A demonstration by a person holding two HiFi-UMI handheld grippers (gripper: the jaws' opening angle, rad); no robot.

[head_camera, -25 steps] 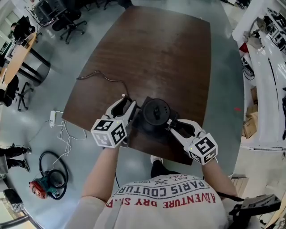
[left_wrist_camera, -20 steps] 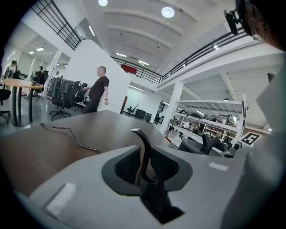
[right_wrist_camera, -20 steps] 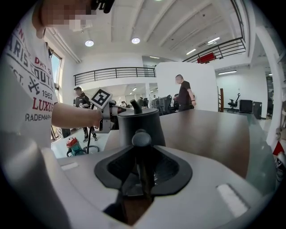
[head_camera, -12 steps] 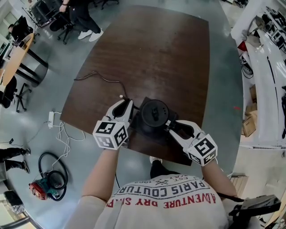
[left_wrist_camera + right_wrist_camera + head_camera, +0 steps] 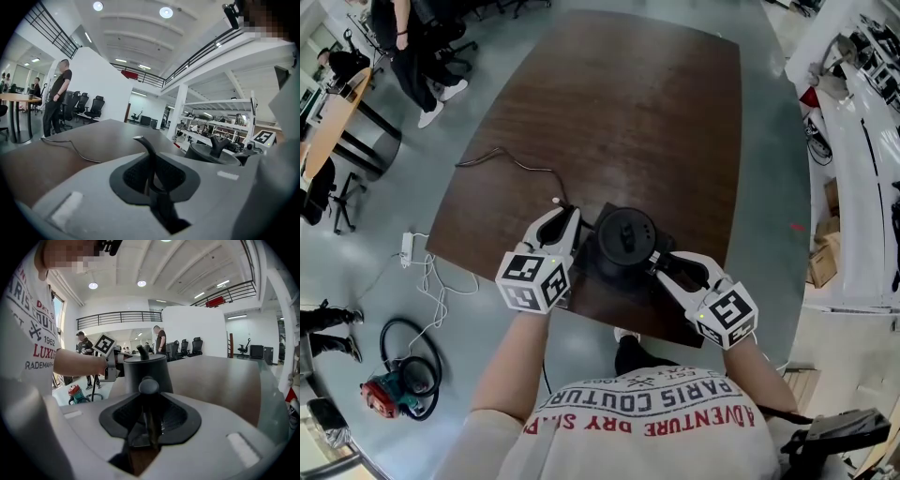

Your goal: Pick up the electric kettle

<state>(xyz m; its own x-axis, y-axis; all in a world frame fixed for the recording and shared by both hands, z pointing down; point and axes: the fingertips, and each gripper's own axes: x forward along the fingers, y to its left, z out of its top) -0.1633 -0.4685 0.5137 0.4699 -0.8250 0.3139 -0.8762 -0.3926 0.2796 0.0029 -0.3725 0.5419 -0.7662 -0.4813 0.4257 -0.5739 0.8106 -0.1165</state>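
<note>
Dark wooden table [image 5: 628, 112], grey floor [image 5: 769, 141], kettle [image 5: 625, 236]

Black kettle [image 5: 626, 242]; dark brown wood-grain table [image 5: 656, 112]; floor [image 5: 769, 141] looks grey-green.

The electric kettle [image 5: 625, 242] stands on the worktop [image 5: 628, 112] near its front edge, close to the person. A cable [image 5: 71, 140] lies on the worktop to the kettle's left, running from the left edge towards it. On the floor left of the worktop lies a power strip [image 5: 410, 247]. Nearer the person, a machine [image 5: 389, 394] lies beside its coiled hose [image 5: 412, 352]. Office chairs [image 5: 450, 47] stand beyond the far left corner. A long bench [image 5: 862, 141] runs along the right.
</note>
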